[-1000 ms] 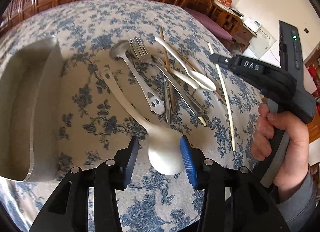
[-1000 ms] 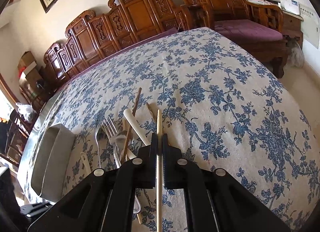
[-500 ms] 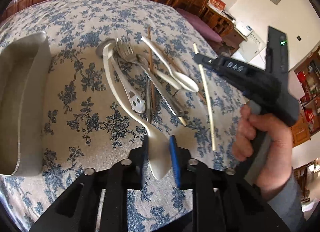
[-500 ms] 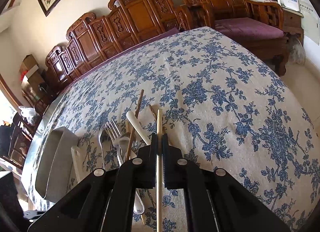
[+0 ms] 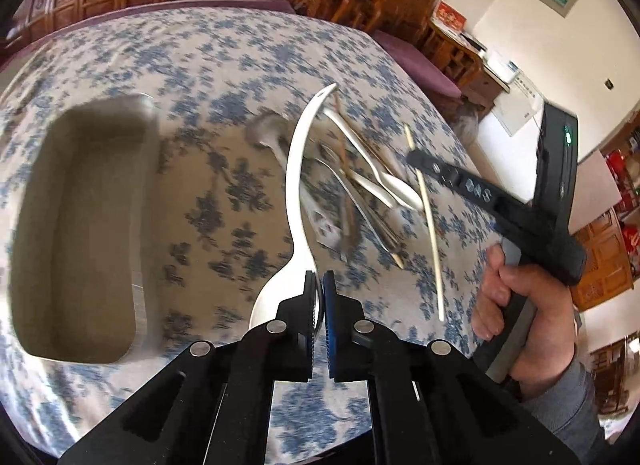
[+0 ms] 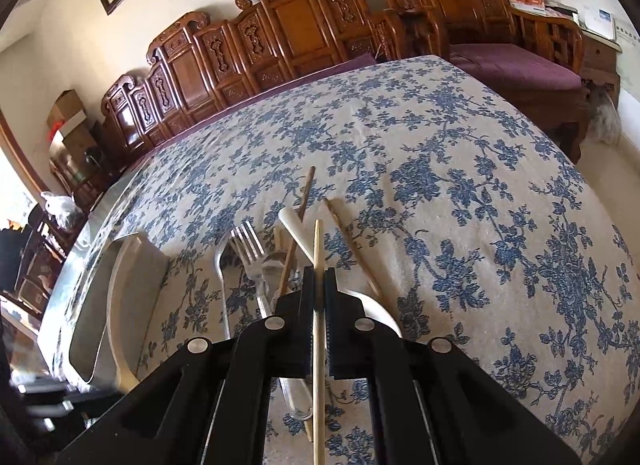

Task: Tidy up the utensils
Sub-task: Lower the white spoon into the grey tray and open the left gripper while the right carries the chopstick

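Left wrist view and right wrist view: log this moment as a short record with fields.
surface: table under a blue floral cloth
left gripper: jaws have just been closing, now shut on the bowl of the white spoon
right gripper: shut on a pale chopstick
container: metal tray, nothing visible inside
loose pile: fork, metal spoon, brown chopstick, second white spoon, overlapping on the cloth
person: hand gripping the right gripper's handle
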`<action>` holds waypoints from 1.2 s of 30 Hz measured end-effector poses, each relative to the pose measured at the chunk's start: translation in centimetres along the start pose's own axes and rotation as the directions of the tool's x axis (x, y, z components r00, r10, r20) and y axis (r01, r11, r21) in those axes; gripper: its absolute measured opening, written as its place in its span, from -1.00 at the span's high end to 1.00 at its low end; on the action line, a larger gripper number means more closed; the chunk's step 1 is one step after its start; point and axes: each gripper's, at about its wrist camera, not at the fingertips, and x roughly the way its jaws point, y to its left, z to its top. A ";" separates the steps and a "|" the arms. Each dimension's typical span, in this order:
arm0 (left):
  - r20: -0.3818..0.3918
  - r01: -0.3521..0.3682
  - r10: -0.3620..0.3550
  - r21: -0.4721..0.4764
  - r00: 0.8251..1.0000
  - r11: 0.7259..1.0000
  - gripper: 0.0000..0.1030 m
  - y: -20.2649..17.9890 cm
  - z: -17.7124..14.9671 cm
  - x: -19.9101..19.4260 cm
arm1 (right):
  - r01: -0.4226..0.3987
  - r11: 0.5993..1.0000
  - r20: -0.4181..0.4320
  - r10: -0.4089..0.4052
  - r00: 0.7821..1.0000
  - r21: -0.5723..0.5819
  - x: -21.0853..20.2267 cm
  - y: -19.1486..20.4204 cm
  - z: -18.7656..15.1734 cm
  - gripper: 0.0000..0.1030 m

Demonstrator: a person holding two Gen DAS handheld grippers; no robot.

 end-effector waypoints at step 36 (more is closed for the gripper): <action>0.049 -0.177 0.183 -0.100 0.982 0.979 0.93 13.4 0.7 -3.4 | -0.171 0.967 0.000 0.174 0.985 -0.190 0.5 17.9 2.3 0.88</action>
